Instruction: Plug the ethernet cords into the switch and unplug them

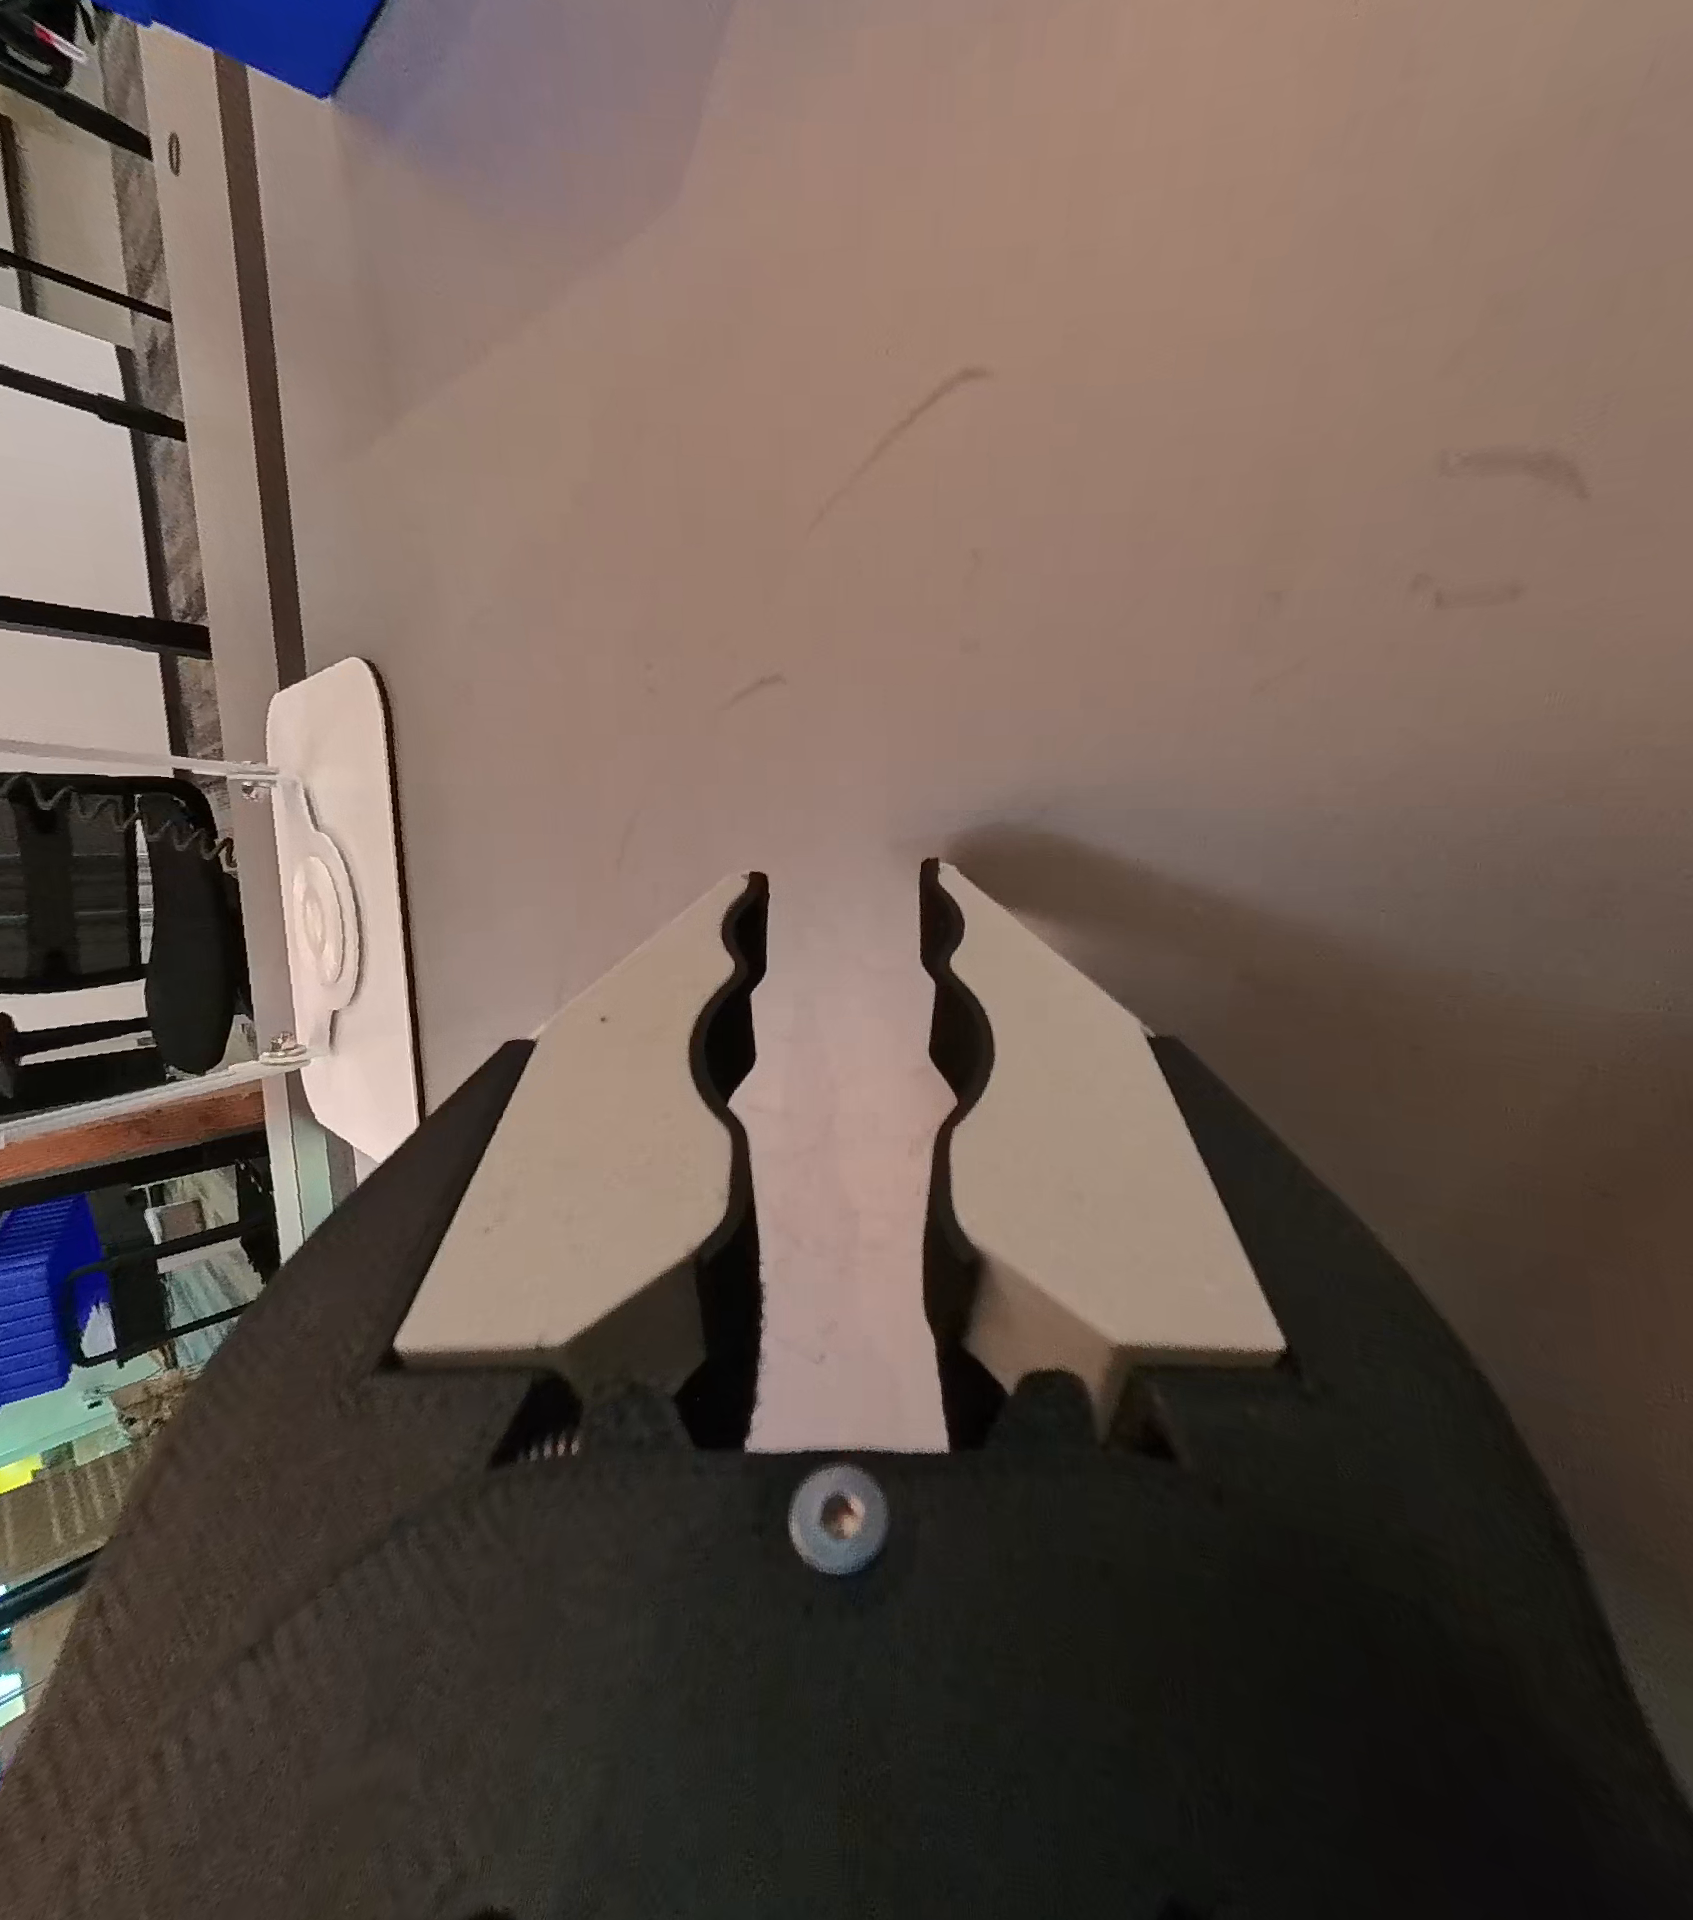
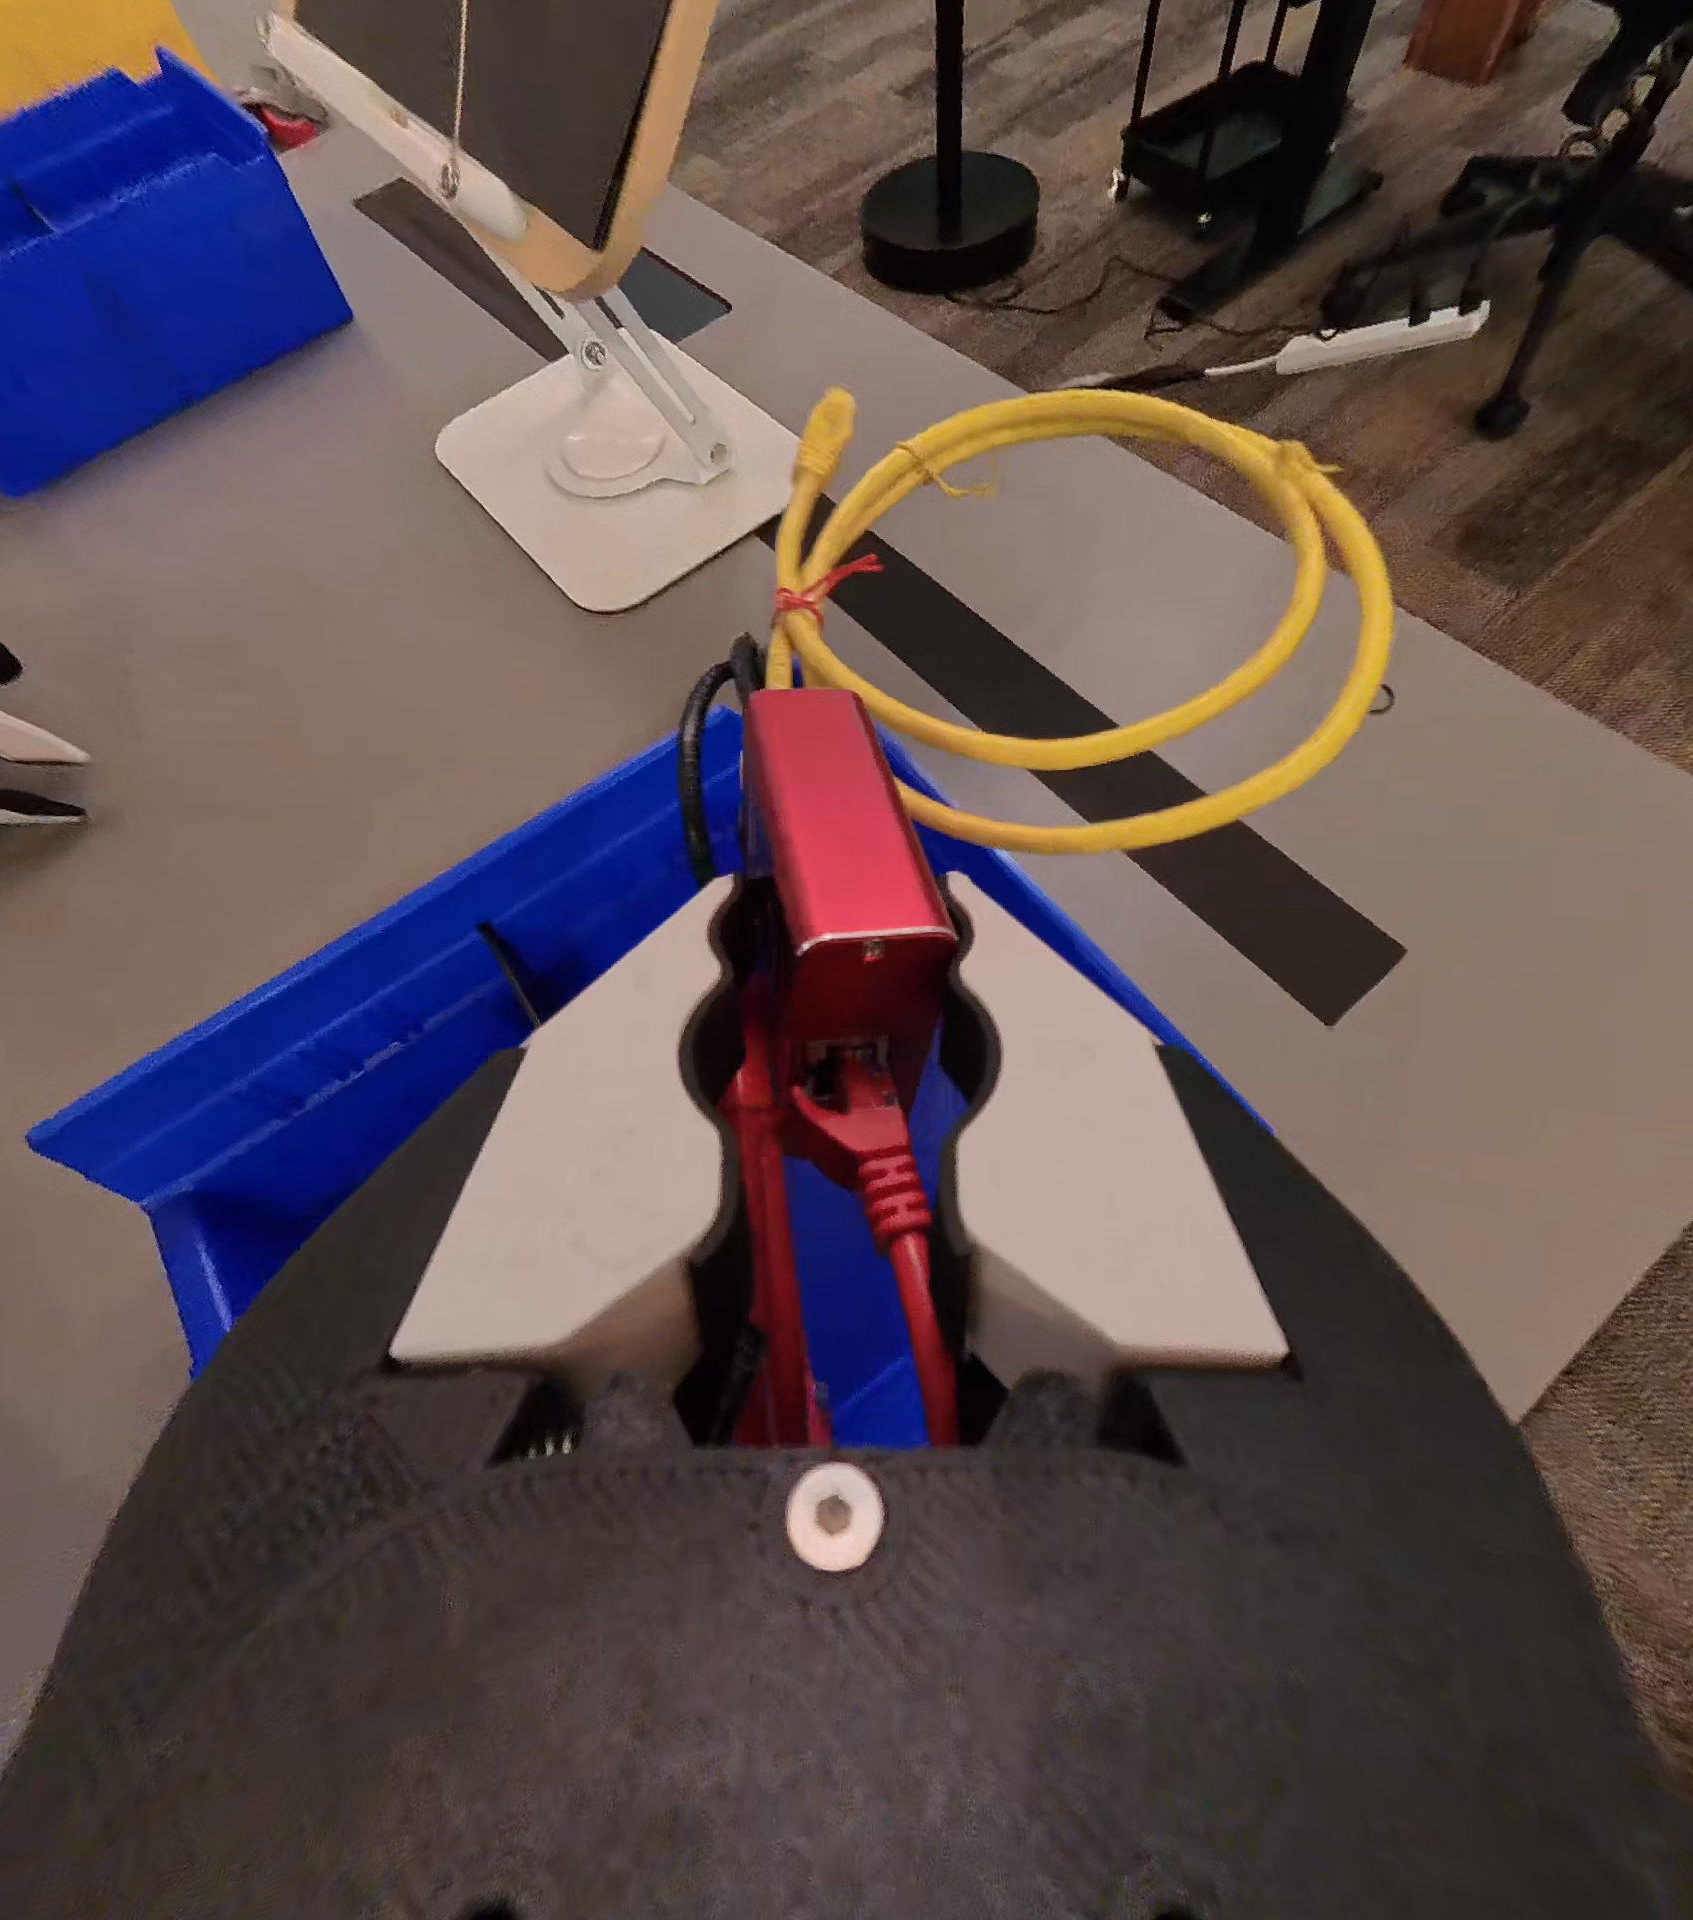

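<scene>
Red metal switch (image 2: 847, 831) sits between the right gripper (image 2: 840, 894) fingers, which close on its sides and hold it lifted above the blue bin (image 2: 385, 1029). Nearest the camera, at 6 o'clock of the switch, a red ethernet cord (image 2: 889, 1184) is seated in a port. At 12 o'clock a coiled yellow ethernet cord (image 2: 1237, 623) runs to the far end; its free plug (image 2: 826, 431) points up, and the mating end is hidden. A black cable (image 2: 702, 758) leaves at 11 o'clock. Left gripper (image 1: 842, 873) hangs part open and empty over bare grey table (image 1: 1133, 416). Judgement: at least one cord is plugged; unplugging remains. Farther off stand a white stand base (image 2: 603, 499) and a second blue bin (image 2: 83, 291).
</scene>
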Demonstrator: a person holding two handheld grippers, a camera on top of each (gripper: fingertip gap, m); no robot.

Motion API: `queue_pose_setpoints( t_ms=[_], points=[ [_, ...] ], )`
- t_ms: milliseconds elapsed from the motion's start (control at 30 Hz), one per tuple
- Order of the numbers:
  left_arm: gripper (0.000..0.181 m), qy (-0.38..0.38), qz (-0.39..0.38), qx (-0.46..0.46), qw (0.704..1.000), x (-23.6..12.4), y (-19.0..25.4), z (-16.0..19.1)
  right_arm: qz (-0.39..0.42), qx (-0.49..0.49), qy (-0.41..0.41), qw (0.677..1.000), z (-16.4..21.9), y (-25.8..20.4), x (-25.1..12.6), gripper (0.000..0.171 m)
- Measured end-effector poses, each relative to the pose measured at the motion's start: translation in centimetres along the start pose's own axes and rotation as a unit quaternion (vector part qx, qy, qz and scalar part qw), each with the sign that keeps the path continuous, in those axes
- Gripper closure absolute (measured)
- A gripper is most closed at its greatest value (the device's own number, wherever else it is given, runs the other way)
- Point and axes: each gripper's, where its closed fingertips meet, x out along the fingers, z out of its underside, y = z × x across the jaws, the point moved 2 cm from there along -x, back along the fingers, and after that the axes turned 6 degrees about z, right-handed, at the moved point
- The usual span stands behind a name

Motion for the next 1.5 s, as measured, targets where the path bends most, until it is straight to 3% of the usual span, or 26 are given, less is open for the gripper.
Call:
queue_pose_setpoints(
  t_ms=[300,533,633,833,1067,1300,1500],
  points=[
    [0.156,0.0,0.003,0.001,1.0,0.2,0.0,-0.1,0.036,-0.116,-0.09,0.989,-1.0,-1.2,-0.1,0.123],
    [0.156,0.003,0.001,-0.001,1.0,0.1,0.0,0.0,0.082,-0.233,-0.218,0.944,-0.5,-1.6,1.1,0.108],
    [0.157,0.005,0.001,-0.003,1.0,0.1,0.1,0.0,0.095,-0.268,-0.266,0.921,0.0,-1.1,1.8,0.126],
    [0.158,0.009,-0.001,-0.01,1.0,0.0,0.2,0.3,0.084,-0.283,-0.309,0.904,1.9,-0.7,3.4,0.135],
    [0.159,0.009,-0.001,-0.01,1.0,0.1,0.1,0.2,0.066,-0.277,-0.338,0.897,3.8,-1.1,4.7,0.134],
    [0.159,0.012,-0.003,-0.006,1.0,0.2,0.2,-0.3,0.039,-0.312,-0.427,0.848,6.6,-1.5,6.3,0.131],
    [0.159,0.012,-0.003,-0.007,1.0,-0.1,0.5,0.0,0.015,-0.315,-0.45,0.836,9.6,-2.1,8.7,0.135]
  ],
)
